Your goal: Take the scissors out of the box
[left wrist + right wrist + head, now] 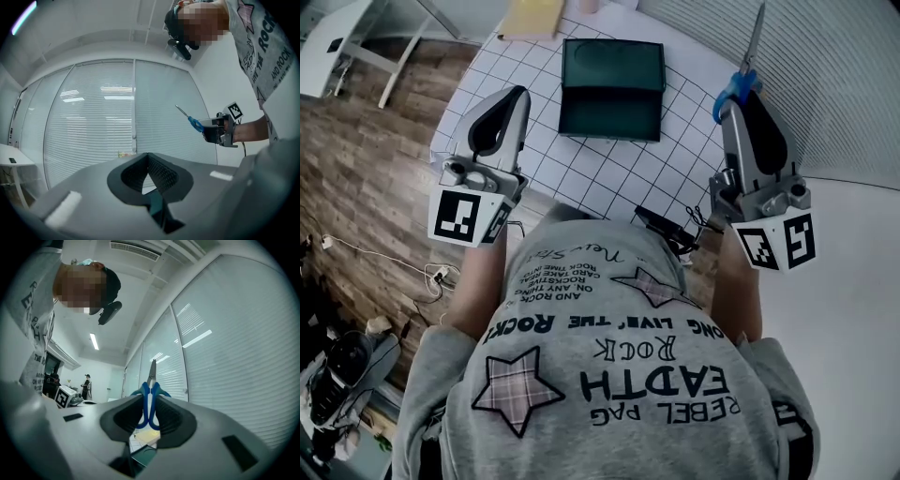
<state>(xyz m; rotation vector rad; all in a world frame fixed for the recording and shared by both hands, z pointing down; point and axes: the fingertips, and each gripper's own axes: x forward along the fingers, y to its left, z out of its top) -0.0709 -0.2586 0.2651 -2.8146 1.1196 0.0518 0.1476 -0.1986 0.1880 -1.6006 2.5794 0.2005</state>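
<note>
"ROCK", "EARTH" on grey shirt [609,417]

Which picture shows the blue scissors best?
The right gripper view: the scissors sit close in its middle, blue handles pinched in the right claw, blades pointing away. The head view shows them small at the top right; the left gripper view shows them tiny and far off.

A white grid-lined sheet is covering the bench [689,155], and a yellow folder [532,17] is lying at its far edge. A black device [664,228] with thin wires is sitting at the near edge. A wood-plank floor [366,159] is showing to the left, where a white cable [380,255] is trailing. Slatted blinds [93,131] are hanging closed over the windows. Far off in the right gripper view, a person [87,385] is standing under a glowing ceiling light [94,341].
</note>
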